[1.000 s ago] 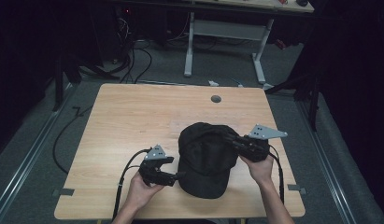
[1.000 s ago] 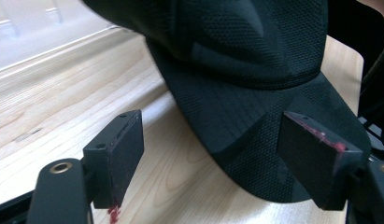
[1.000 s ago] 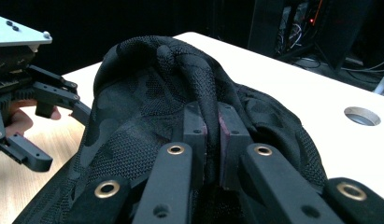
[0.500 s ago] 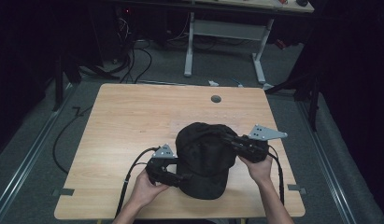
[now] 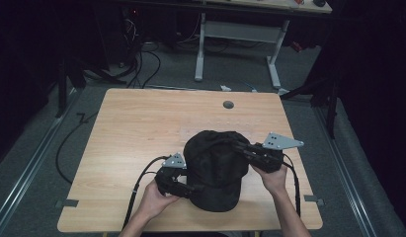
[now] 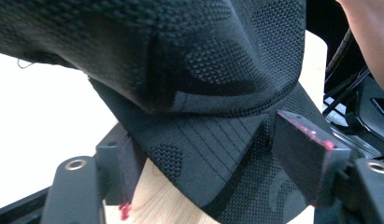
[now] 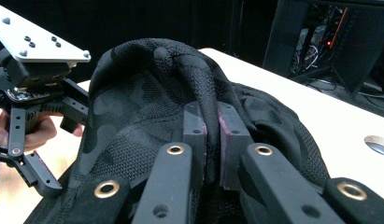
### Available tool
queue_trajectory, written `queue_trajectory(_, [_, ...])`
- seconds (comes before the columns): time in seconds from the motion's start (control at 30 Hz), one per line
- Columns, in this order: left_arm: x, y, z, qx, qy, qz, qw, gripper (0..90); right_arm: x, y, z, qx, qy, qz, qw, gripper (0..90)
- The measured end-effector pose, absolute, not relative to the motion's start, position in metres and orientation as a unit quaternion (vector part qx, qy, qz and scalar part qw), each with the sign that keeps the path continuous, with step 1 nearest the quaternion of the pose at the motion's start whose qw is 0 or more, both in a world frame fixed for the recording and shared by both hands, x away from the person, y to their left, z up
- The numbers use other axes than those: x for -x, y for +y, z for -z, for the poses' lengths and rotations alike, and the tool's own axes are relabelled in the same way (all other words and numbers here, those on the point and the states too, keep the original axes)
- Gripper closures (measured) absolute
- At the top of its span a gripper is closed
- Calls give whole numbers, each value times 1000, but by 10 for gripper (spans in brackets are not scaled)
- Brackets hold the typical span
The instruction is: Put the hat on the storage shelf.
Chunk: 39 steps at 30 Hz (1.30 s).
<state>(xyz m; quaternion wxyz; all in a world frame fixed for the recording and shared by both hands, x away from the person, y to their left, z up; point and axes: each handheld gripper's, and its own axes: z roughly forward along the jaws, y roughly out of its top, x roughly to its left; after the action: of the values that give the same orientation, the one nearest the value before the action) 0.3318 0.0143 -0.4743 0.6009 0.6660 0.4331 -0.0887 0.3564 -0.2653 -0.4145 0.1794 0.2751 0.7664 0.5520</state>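
A black knitted cap (image 5: pixel 216 168) lies on the near half of a wooden worktop (image 5: pixel 141 123), between two hand-held grippers. The right gripper (image 5: pixel 242 148), held in the person's right hand (image 5: pixel 274 178), has its fingers (image 7: pixel 195 126) clenched on a raised fold of fabric at the crown; the right gripper view shows the ridge of cloth pinched tight between the two pads. The left gripper (image 5: pixel 188 189), held in the left hand (image 5: pixel 153 201), sits at the cap's near-left edge by the stitched brim (image 6: pixel 199 154). In the left gripper view its fingers (image 6: pixel 304 158) straddle the brim, one on each side, and have just been closing; the right-hand pad stands apart from the fabric, while the left-hand one lies against or just behind the brim's edge, so the brim is between them but not yet gripped. The brim's front edge rests on the wood. A grey three-cornered plate (image 5: pixel 283 142) tops the right gripper, and a black cable (image 5: pixel 141 182) trails from the left one toward the worktop's near edge. A round grommet hole (image 5: pixel 228 104) sits in the far part of the worktop, well apart from the cap
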Motion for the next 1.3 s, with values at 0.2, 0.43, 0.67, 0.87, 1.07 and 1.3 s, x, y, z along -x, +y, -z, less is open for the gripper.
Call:
queue_trajectory(0.2, [-332, 16, 474, -669, 434, 83, 598, 441, -357, -264, 415, -273, 764, -555, 184, 837])
queue_trajectory(0.43, [-331, 18, 473, -669, 433, 83, 598, 542, -357, -263, 415, -273, 763, -554, 190, 832])
queue_trajectory(0.67, [-331, 24, 470, -660, 436, 96, 605, 647, -356, -259, 411, -264, 760, -560, 200, 809])
queue_trajectory(0.87, [-331, 30, 468, -648, 437, 115, 612, 740, -356, -258, 411, -264, 758, -562, 200, 791])
queue_trajectory(1.07, [-330, 38, 465, -634, 434, 137, 625, 830, -356, -257, 409, -263, 757, -561, 204, 767])
queue_trajectory(1.3, [-326, 41, 461, -626, 424, 146, 638, 860, -356, -258, 408, -267, 753, -564, 207, 744])
